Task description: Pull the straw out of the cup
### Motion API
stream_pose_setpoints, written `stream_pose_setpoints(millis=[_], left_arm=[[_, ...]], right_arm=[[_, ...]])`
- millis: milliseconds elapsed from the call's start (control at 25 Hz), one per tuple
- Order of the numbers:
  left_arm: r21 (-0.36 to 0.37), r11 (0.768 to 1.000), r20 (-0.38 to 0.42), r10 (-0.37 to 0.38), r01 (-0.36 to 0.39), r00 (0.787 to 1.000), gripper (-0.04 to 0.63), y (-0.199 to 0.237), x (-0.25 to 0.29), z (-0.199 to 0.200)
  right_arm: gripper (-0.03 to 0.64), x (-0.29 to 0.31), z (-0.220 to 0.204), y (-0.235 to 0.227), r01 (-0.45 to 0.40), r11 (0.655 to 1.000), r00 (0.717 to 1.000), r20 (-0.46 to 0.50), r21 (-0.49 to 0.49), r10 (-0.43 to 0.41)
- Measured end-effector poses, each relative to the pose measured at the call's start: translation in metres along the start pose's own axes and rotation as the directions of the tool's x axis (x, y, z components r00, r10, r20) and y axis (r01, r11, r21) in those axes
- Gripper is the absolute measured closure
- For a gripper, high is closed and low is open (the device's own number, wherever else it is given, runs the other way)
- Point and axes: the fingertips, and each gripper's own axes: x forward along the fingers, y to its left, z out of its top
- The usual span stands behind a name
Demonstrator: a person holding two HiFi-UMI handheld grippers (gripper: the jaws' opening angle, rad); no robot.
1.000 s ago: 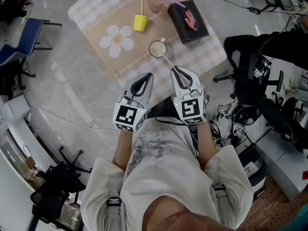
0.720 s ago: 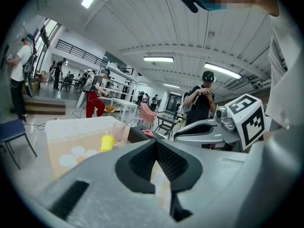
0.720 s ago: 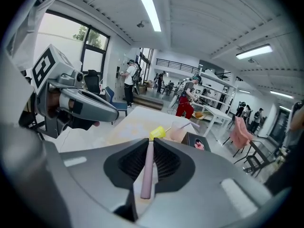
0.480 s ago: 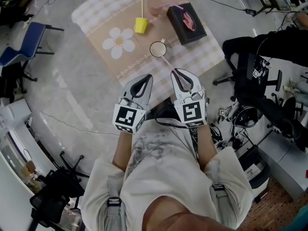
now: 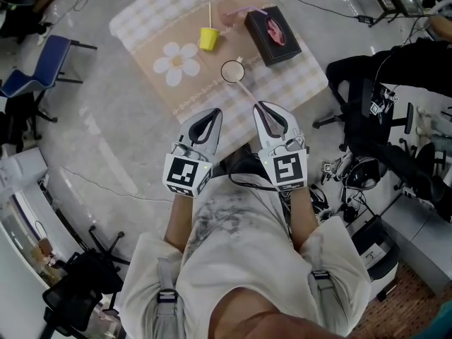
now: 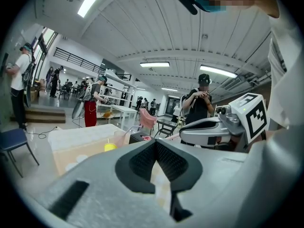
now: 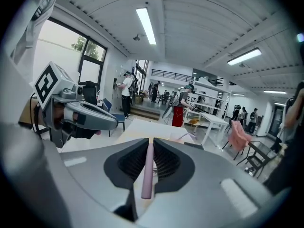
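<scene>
A clear glass cup (image 5: 232, 70) stands on the checked cloth near the table's front edge. A thin pink straw (image 5: 247, 92) slants from the cup's rim back to my right gripper (image 5: 260, 107). I cannot tell whether its far end is still inside the cup. In the right gripper view the pink straw (image 7: 147, 172) lies clamped between the two pads of my right gripper (image 7: 151, 141). My left gripper (image 5: 215, 111) hangs beside it, off the table. Its jaws meet at the tip of the left gripper (image 6: 154, 144) with nothing between them.
On the table (image 5: 296, 83) also stand a yellow cup (image 5: 207, 38) with a straw, a pink cup (image 5: 229, 11) with a purple straw, and a black box (image 5: 272, 32). A blue chair (image 5: 32, 66) is at the left, black office chairs (image 5: 374, 104) at the right. People stand in the hall behind.
Both grippers have lifted a little, still side by side, and the table sits slightly farther up the picture. The pink straw stays clamped in the right jaws.
</scene>
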Motion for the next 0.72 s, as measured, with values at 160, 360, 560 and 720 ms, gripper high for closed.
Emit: stream_pose_setpoints(millis=[160, 360, 560, 720], left_arm=[[0.008, 1.0, 0.015, 0.005, -0.006, 1.0, 0.598, -0.002, -0.009, 0.005], [0.019, 1.0, 0.028, 0.009, -0.009, 1.0, 0.598, -0.005, -0.019, 0.009], [0.024, 1.0, 0.031, 0.007, -0.008, 0.999, 0.598, -0.008, -0.026, 0.008], [0.028, 1.0, 0.035, 0.006, -0.007, 0.999, 0.598, -0.009, -0.03, 0.009]], right_arm=[[0.58, -0.011, 0.008, 0.003, 0.008, 1.0, 1.0, 0.029, 0.017, -0.009], [0.58, -0.022, 0.016, 0.007, 0.017, 1.0, 0.998, 0.059, 0.021, -0.018], [0.581, -0.03, 0.018, 0.012, 0.014, 0.999, 0.997, 0.076, 0.035, -0.017], [0.581, -0.035, 0.019, 0.015, 0.003, 0.999, 0.995, 0.097, 0.05, -0.008]])
